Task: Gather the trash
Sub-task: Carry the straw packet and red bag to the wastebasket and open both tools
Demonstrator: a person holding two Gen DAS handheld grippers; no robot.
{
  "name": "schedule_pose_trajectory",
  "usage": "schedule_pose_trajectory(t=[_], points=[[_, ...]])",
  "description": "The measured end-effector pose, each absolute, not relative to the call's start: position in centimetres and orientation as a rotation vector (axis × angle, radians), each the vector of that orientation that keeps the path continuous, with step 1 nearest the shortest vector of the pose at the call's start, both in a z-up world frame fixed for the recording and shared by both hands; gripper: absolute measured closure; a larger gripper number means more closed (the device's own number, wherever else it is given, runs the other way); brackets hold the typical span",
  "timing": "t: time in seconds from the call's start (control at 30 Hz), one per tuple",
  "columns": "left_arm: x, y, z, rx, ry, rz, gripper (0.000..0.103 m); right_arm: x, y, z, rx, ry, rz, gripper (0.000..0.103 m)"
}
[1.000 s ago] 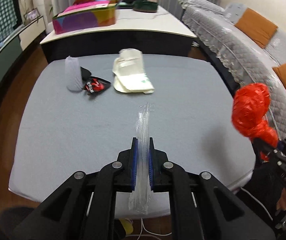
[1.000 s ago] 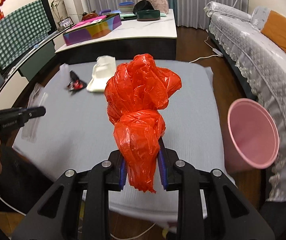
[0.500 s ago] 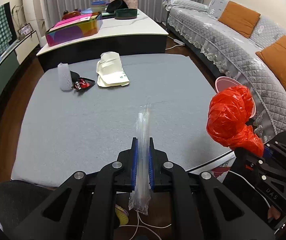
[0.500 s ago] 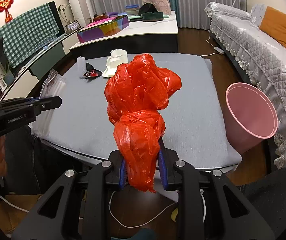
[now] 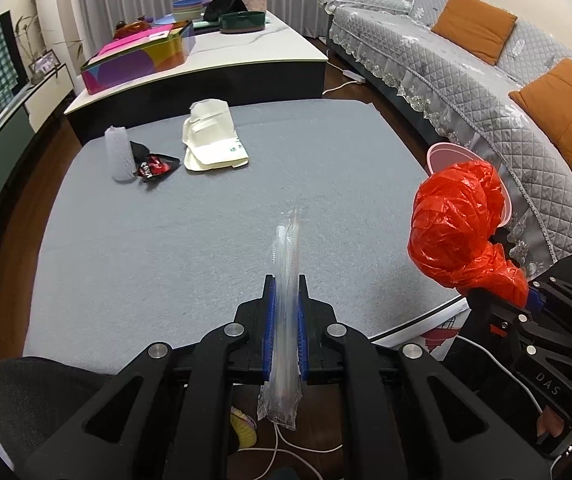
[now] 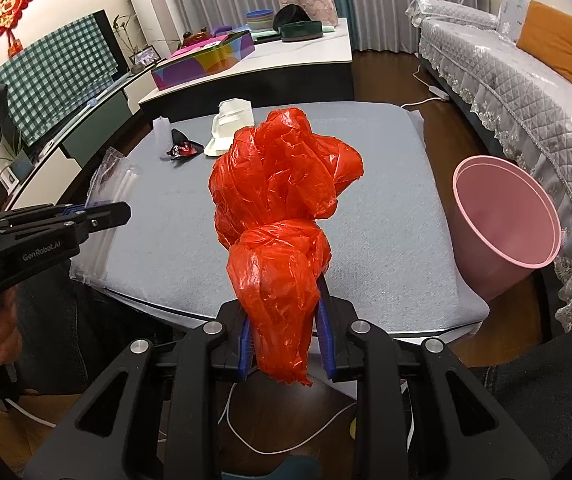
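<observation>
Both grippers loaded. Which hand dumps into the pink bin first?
Right, probably. The right gripper holds the red bag, and the pink bin stands on its side of the table; the left gripper with the clear wrapper is farther away.

Left hand-held gripper: black linkage arms, silver screws, blue pads.

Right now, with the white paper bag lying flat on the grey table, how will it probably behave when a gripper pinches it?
The white paper bag looks thin and empty, so probably light. It lies creased and folded, so it would likely bend and droop, not stay stiff.
</observation>
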State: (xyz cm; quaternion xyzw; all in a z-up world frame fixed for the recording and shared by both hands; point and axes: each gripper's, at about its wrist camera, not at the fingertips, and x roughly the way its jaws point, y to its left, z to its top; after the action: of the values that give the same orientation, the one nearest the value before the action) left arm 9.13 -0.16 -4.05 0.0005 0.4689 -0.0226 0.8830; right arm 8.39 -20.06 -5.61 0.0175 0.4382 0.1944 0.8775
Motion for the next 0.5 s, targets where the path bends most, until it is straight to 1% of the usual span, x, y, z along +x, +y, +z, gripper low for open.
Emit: schedule_pose_trajectory(t=[0.3, 0.5], points=[[12.1, -3.7, -3.7, 0.076, 0.975, -0.089, 0.094, 10.8, -23.7, -4.6, 0.125, 0.894, 0.331, 0.076], [15.8, -7.6, -2.5, 0.104, 0.966, -0.173, 0.094, 12.8, -27.4, -3.7, 0.156, 0.855, 0.244, 0.076]])
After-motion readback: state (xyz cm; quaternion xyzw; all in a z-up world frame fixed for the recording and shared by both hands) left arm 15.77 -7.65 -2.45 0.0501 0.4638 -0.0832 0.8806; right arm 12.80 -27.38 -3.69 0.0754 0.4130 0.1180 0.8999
